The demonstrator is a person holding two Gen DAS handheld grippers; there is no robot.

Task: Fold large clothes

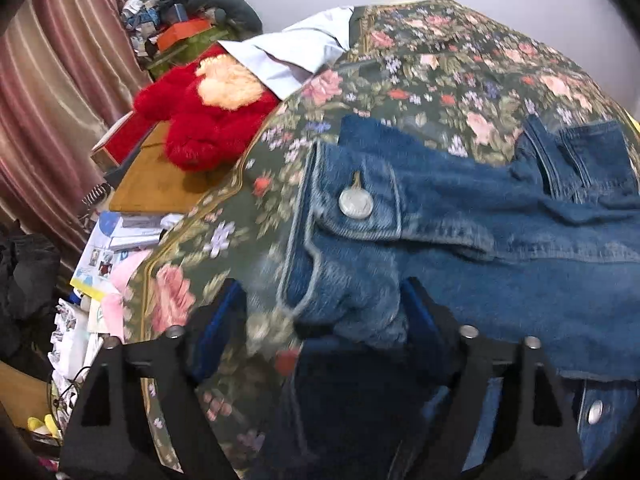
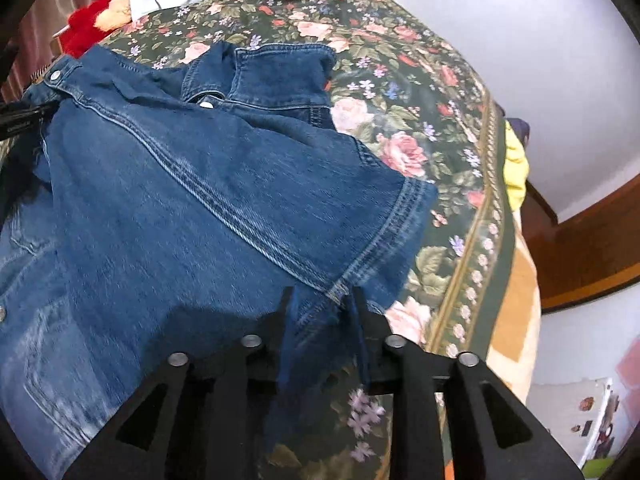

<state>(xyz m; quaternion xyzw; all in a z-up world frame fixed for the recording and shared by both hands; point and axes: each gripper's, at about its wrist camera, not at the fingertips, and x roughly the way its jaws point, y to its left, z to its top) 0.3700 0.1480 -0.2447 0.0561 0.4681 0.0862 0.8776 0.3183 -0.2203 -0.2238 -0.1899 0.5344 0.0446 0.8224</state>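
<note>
Denim jacket (image 2: 192,184) spread on floral bedspread (image 2: 404,92), no containers visible.

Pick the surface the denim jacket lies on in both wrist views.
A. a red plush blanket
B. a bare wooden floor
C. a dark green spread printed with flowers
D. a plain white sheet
C: the denim jacket lies spread over a dark green floral spread, whose pink roses show all round its edges in both views.
</note>
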